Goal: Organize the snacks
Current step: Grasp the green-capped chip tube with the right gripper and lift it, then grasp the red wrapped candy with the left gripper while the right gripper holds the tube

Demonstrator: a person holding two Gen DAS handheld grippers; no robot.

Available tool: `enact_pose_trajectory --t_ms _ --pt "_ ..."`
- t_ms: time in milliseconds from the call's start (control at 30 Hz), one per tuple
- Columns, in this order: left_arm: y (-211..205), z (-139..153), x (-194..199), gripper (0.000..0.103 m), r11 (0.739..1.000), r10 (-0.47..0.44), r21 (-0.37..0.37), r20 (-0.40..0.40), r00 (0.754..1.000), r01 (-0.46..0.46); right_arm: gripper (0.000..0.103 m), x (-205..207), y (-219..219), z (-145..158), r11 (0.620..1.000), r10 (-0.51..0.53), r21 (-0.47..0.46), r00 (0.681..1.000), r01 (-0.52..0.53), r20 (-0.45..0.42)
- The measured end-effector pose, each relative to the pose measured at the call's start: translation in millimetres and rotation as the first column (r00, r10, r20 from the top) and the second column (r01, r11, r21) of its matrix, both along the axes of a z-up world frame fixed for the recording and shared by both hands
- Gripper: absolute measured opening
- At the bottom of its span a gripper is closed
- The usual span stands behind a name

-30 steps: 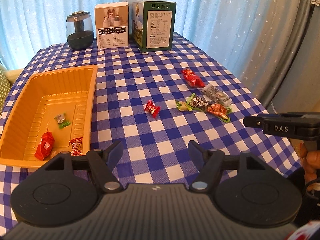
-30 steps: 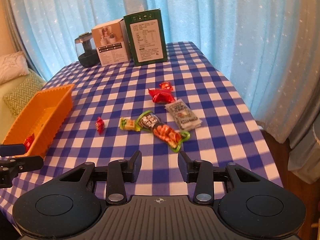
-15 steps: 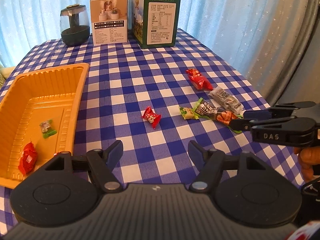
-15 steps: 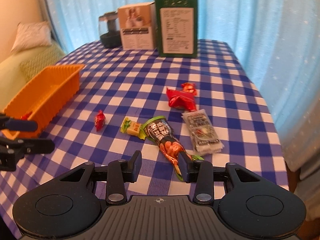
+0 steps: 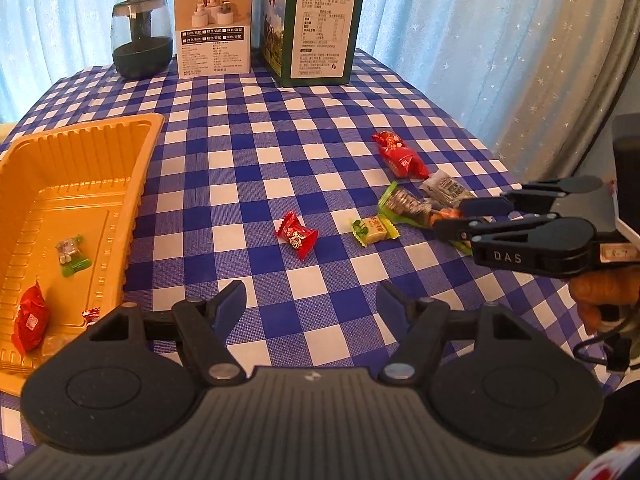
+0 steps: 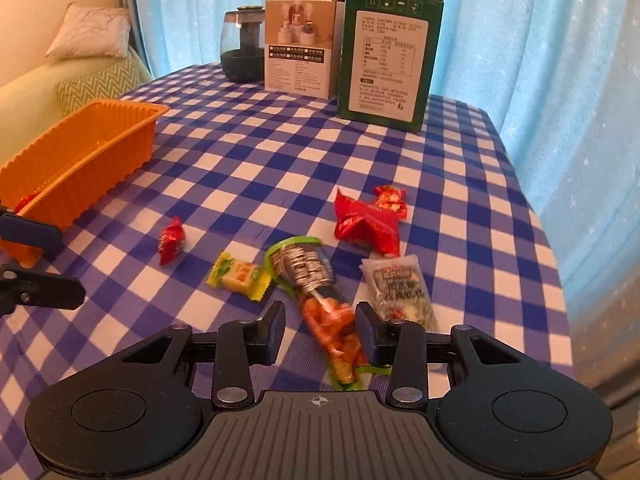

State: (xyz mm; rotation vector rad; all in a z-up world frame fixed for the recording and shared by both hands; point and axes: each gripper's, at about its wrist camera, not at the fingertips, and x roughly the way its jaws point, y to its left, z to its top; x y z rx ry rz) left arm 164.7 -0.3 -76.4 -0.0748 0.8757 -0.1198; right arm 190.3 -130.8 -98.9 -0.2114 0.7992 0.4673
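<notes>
- Checked cloth [image 5: 256,184] between orange tray [image 5: 132,208] and snack cluster [image 6: 320,276] mostly bare; one red candy [image 5: 296,234] there.
- Tall green box [image 5: 320,28], white box [image 5: 214,24], dark jar [image 5: 140,36] block far edge.
- Right gripper [image 5: 450,216] over cluster's near side.

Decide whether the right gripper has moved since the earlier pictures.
Yes. In the left wrist view the right gripper has come in from the right edge toward the long green-edged snack pack, which stays on the checked tablecloth.

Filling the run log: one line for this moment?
right gripper: open, straddling long snack pack | left gripper: open, empty | tray: three snacks
</notes>
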Motion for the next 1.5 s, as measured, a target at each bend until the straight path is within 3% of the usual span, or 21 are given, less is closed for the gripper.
enact_pose_trajectory --t_ms 267,467,500,667,967,1167,1233,1333,1400,1500 --pt "0 -4 6 0.069 1.0 0.006 -0.006 -0.006 1.0 -0.006 0.04 10 13 -15 0.997 0.048 -0.067 0.999 -0.048 0.001" --pt "-1 -7 10 0.069 1.0 0.005 -0.014 -0.004 1.0 -0.005 0.038 10 15 -23 0.998 -0.008 -0.063 0.999 0.006 -0.032" --pt "-2 -8 11 0.069 1.0 0.007 -0.015 -0.003 1.0 -0.007 0.033 8 14 -23 0.998 -0.018 -0.055 0.999 0.016 -0.034" --pt "-3 -13 15 0.069 1.0 0.017 -0.018 0.0 1.0 -0.017 0.032 3 8 -23 0.993 -0.105 0.044 0.993 0.108 -0.062" --pt "-6 -23 26 0.067 0.999 0.053 -0.012 0.022 0.998 -0.052 0.03 0 6 -20 0.985 -0.15 0.08 0.988 0.153 -0.047" --pt "-7 -30 39 0.062 0.996 0.086 0.003 0.042 0.995 -0.086 0.03 -16 1 -10 0.971 -0.188 0.141 0.981 0.192 -0.04" --pt "-5 -32 45 0.051 0.995 0.101 -0.001 0.047 0.994 -0.101 0.03 -19 2 -9 0.97 -0.191 0.144 0.981 0.193 -0.032" --pt "-1 -36 53 0.043 0.991 0.128 -0.032 0.056 0.99 -0.126 0.03 -20 3 -8 0.97 -0.193 0.146 0.981 0.195 -0.029" --pt "1 -39 57 0.04 0.987 0.145 -0.07 0.052 0.988 -0.142 0.03 -19 2 -9 0.969 -0.199 0.142 0.98 0.201 -0.028" --pt "-1 -41 64 0.036 0.987 0.148 -0.066 0.065 0.987 -0.144 0.03 -19 0 -10 0.968 -0.207 0.14 0.978 0.209 -0.028"
